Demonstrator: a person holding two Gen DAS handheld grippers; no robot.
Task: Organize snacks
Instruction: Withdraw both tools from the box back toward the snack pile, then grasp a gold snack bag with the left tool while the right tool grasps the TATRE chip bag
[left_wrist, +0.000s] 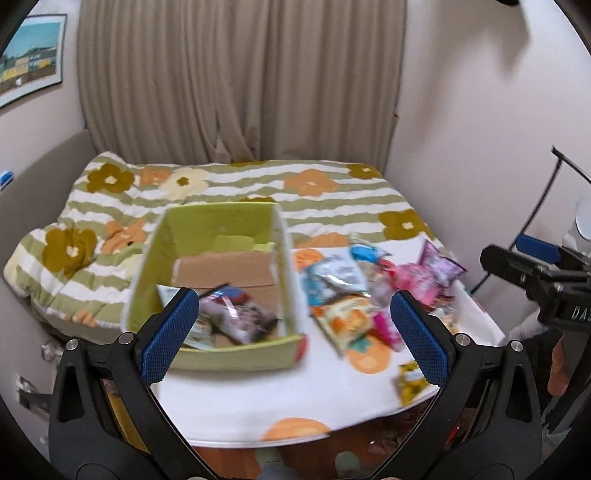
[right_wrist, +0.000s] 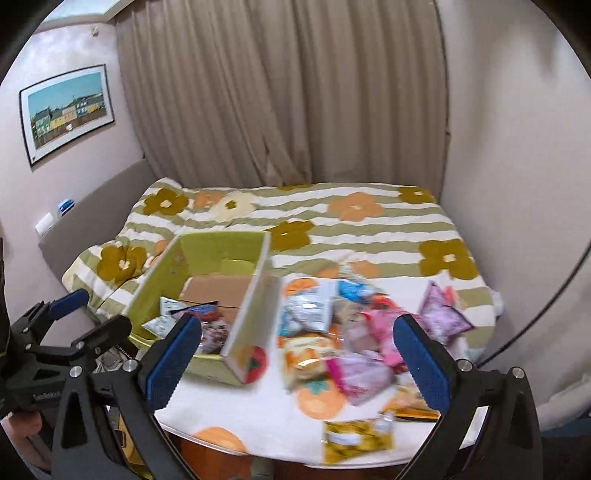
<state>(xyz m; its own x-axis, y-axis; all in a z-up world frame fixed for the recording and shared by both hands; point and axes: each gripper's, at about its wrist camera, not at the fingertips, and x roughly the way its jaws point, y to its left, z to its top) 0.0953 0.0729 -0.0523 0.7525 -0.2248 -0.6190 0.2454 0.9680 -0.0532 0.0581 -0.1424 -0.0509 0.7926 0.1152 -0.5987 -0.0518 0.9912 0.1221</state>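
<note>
A green cardboard box (left_wrist: 221, 225) (right_wrist: 207, 247) lies open on the bed, with a few snack packets (left_wrist: 236, 317) (right_wrist: 212, 332) in its near end. To its right a loose heap of snack packets (left_wrist: 343, 291) (right_wrist: 343, 332) spreads over the blanket. A yellow packet (left_wrist: 410, 380) (right_wrist: 356, 437) lies nearest the bed's front edge. My left gripper (left_wrist: 295, 336) hangs open above the box's near right corner, holding nothing. My right gripper (right_wrist: 297, 358) stands open over the heap, also with nothing in it. Each gripper shows at the edge of the other's view.
A flowered, green-striped blanket (left_wrist: 258, 184) (right_wrist: 369, 236) covers the bed. Beige curtains (left_wrist: 240, 81) hang behind it and walls close both sides. A framed picture (right_wrist: 66, 110) is on the left wall. Wooden floor (left_wrist: 229, 458) shows below the bed's front edge.
</note>
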